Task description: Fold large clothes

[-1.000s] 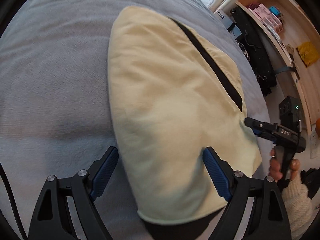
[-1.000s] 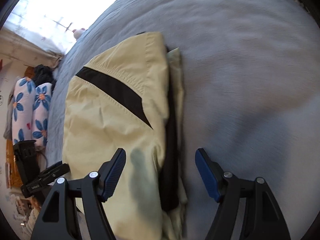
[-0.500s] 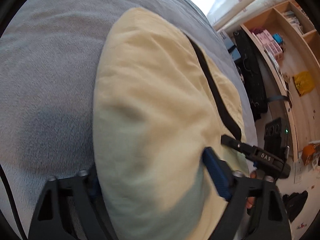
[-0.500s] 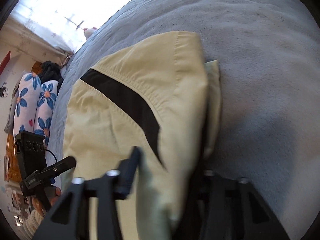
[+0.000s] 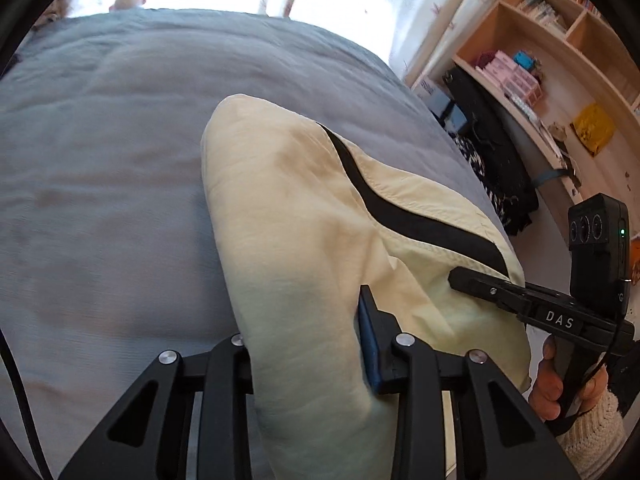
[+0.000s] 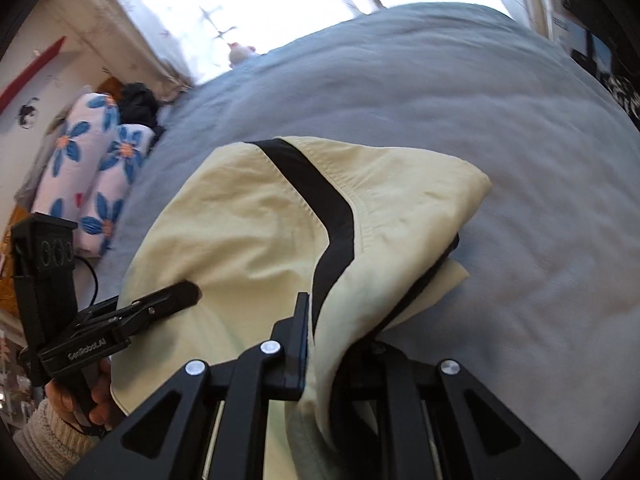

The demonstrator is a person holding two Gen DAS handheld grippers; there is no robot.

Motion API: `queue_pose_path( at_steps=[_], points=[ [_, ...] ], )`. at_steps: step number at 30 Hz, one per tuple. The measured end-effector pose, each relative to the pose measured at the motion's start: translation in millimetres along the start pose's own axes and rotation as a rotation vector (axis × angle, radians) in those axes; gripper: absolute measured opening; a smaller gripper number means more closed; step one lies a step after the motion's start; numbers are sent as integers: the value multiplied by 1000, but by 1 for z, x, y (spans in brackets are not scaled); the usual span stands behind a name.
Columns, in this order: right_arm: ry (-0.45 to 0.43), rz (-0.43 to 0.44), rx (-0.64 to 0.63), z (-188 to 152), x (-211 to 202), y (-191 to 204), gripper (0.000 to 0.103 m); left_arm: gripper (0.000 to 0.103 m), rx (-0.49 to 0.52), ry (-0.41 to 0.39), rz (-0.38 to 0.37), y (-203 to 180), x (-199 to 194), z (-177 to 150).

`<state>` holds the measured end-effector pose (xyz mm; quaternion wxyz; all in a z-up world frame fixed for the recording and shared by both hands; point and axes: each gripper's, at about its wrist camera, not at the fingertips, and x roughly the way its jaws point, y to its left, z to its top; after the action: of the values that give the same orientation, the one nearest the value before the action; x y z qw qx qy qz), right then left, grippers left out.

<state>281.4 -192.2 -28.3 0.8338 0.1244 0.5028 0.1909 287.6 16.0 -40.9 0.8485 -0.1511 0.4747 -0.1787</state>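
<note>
I have the left claw [image 5: 308, 344] clamped on the near edge of the pale yellow garment [image 5: 304, 216]; its jaws have just been closing, and the cloth is bunched between them at the bottom centre of the left wrist view. Only the blue pad [image 5: 370, 344] on the right finger shows there, pressed into the fabric, with the other finger under the cloth. My right claw [image 6: 332, 344] is likewise clamped on the garment's near edge after closing in, and a thick fold of the yellow cloth with its dark inner layer sits pinched in it at the bottom centre of the right wrist view. The garment, crossed by a black stripe [image 6: 316, 200], drapes from both claws up toward the centre of each frame onto the grey-blue bed cover [image 5: 100, 200]. At the lower right of the left view my hand [image 5: 560, 380] grips the right claw's handle. Wooden shelves [image 5: 568, 64] fill the upper right there, and a flower-print pillow [image 6: 88, 168] lies at the left of the right view.
</note>
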Motion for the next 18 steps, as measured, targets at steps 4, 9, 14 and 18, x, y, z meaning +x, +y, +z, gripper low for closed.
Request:
queue_pose_path(
  at_steps=[4,9,14,18],
  points=[
    [-49,88,-2,22,8,50,11,31,9,-56,54,49,-60,27],
    [-90,138,-29,68,52,122,11,31,32,-86,135,119,-101,81],
    [-129,166,-27,126,117,169,11,32,74,-103,192,183,-104,143],
    [-145,184,-6,159,169,179,11,32,79,-105,205,233,-81,190]
  ],
)
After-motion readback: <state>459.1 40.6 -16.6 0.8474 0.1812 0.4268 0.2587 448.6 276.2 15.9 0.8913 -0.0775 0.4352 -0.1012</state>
